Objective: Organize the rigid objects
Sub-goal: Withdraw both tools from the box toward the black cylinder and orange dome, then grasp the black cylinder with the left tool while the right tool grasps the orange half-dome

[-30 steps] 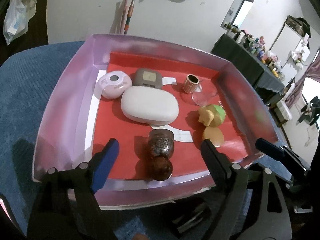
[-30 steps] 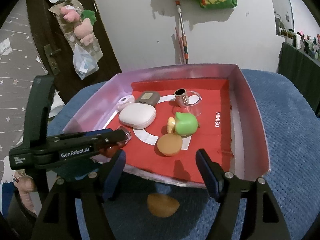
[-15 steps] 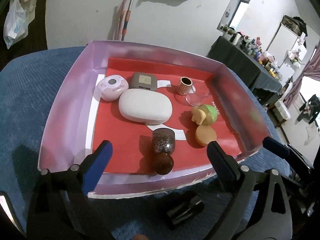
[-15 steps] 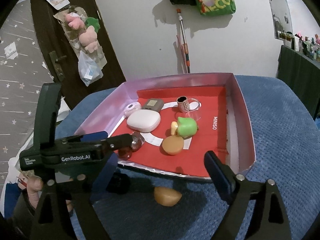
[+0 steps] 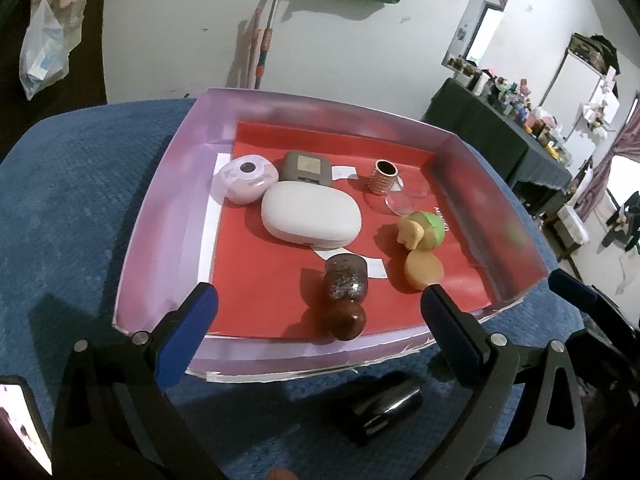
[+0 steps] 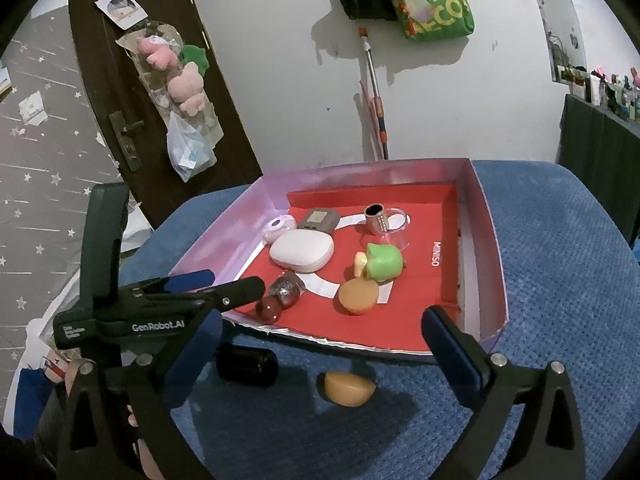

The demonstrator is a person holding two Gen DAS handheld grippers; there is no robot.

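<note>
A shallow box [image 5: 160, 236] with purple walls and a red floor lies on blue cloth. A glittery dark bottle [image 5: 346, 284] with a round brown cap lies inside by the near wall. Beside it are a tan disc [image 5: 424, 270], a green and yellow toy [image 5: 428, 230], a white oval case [image 5: 310, 220], a pink round case [image 5: 246, 178], a grey case [image 5: 306, 166] and a gold cylinder [image 5: 382, 176]. My left gripper [image 5: 318, 292] hangs over the near wall, jaws opening, pads touching nothing. My right gripper [image 6: 323, 316] is opening too, empty, above a tan half-dome [image 6: 348, 388] outside the box.
A black cylinder [image 6: 246, 362] lies on the cloth in front of the box, beside the half-dome. A lit phone [image 5: 18, 420] shows at the lower left. A dark door [image 6: 132, 92] with hanging bags, a mop handle [image 6: 374, 92] and a far cluttered table [image 5: 512, 136] stand behind.
Both grippers' jaws have spread wider. Both have drawn back a little from the box, so the black cylinder and more of the cloth now show. The things in the box have not moved.
</note>
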